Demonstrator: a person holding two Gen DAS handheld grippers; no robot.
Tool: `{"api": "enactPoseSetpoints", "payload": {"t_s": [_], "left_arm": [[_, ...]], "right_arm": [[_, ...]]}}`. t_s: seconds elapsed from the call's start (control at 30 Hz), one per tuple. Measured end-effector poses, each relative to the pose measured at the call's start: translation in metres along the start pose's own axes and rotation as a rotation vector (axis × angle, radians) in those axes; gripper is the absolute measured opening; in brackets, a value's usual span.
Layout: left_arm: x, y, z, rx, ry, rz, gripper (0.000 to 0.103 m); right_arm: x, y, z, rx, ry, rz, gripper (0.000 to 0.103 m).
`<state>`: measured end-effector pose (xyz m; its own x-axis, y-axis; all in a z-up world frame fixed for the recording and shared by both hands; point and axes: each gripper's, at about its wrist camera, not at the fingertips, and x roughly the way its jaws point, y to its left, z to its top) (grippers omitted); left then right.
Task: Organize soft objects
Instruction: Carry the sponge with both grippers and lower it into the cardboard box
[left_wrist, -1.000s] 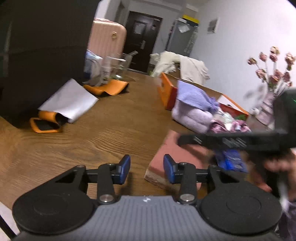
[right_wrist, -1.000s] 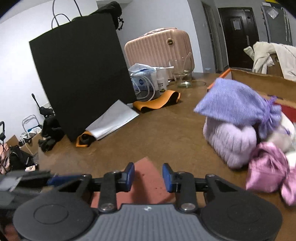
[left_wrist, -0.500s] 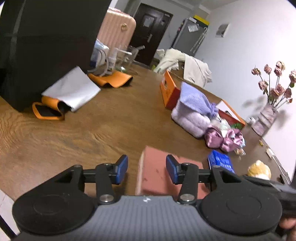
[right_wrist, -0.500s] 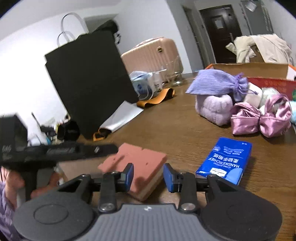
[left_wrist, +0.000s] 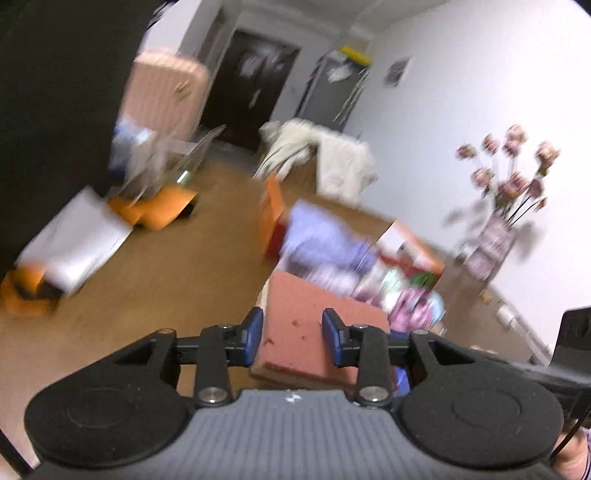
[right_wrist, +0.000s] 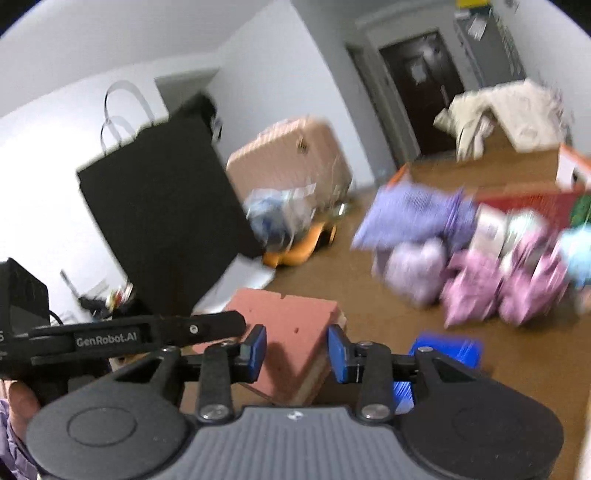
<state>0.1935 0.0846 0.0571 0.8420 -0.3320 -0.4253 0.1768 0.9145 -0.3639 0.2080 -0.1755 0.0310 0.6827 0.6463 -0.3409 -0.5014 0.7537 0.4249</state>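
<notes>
A salmon-pink foam slab (left_wrist: 295, 314) (right_wrist: 288, 321) lies low over the wooden table (left_wrist: 166, 288), its near end between both grippers. My left gripper (left_wrist: 293, 334) is closing, and its blue pads press the slab's sides. One of its fingers (right_wrist: 166, 332) reaches the slab's left corner in the right wrist view. My right gripper (right_wrist: 295, 352) stands part open with the slab's near corner between its pads; I see no squeeze. Farther off lie a purple pouch (right_wrist: 413, 210) on a lilac plush (right_wrist: 413, 269), and pink satin bows (right_wrist: 498, 288).
A blue packet (right_wrist: 443, 350) lies right of the slab. An orange-rimmed cardboard box (left_wrist: 271, 214) stands behind the soft pile. A black paper bag (right_wrist: 162, 206), a pink suitcase (right_wrist: 288, 158) and orange items stand at the left. A flower vase (left_wrist: 491, 243) is at the right.
The left gripper's jaws have narrowed onto the foam slab and it has risen, with the slab now higher in its view. The right gripper has swung across; both views are motion-blurred.
</notes>
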Motion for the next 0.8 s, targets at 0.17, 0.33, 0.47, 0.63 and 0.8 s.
{"api": "enactPoseSetpoints", "payload": {"t_s": [0.17, 0.33, 0.47, 0.63, 0.8], "left_arm": [[0.059, -0.031, 0.067, -0.010, -0.060, -0.128, 0.034], [0.153, -0.041, 0.135, -0.078, -0.035, -0.173, 0.032], [0.243, -0.035, 0.172, -0.085, 0.059, -0.105, 0.032], [0.328, -0.025, 0.184, -0.033, 0.170, 0.012, 0.031], [0.371, -0.016, 0.179, 0.037, 0.245, 0.105, 0.030]], "right_arm": [[-0.005, -0.038, 0.079, -0.026, -0.090, -0.077, 0.037], [0.039, -0.102, 0.172, 0.028, -0.053, -0.092, 0.037], [0.109, -0.172, 0.222, 0.189, 0.049, -0.093, 0.038], [0.205, -0.252, 0.227, 0.384, 0.203, -0.128, 0.038], [0.251, -0.284, 0.207, 0.482, 0.243, -0.134, 0.037]]}}
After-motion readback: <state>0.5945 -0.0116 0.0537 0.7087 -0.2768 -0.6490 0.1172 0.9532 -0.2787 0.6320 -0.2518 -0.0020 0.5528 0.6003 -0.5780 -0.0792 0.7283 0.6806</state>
